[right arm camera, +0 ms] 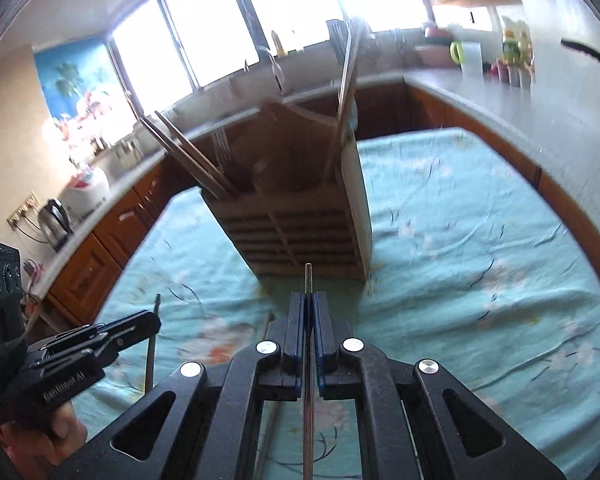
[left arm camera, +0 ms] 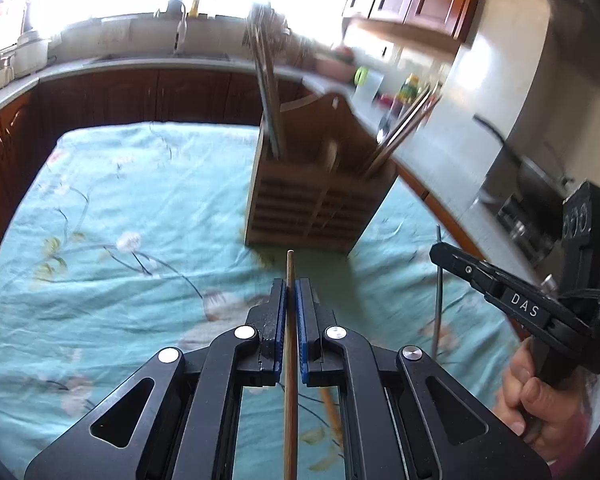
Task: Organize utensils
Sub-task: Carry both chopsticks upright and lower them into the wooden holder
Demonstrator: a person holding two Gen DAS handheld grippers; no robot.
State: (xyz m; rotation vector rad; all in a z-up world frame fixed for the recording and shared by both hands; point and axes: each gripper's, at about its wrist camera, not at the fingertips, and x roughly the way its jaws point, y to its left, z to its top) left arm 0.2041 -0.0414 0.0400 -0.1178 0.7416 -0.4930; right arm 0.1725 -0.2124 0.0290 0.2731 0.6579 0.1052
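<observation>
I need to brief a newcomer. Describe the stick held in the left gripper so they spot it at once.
On the teal cloth stands a wooden holder. Just in front of it, the left gripper pinches a thin stick. It is pale wood, whereas the rod in the right gripper is grey metal.

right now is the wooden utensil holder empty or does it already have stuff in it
Not empty. The wooden utensil holder stands upright on the floral tablecloth with long utensils sticking out of its top compartments.

Teal floral cloth (left arm camera: pixel 140 208) covers bench. Kettle (right arm camera: pixel 55 218) on counter by wall socket; green-handled jug (right arm camera: pixel 466 56) and bottles (right arm camera: pixel 514 50) at far counter.
</observation>
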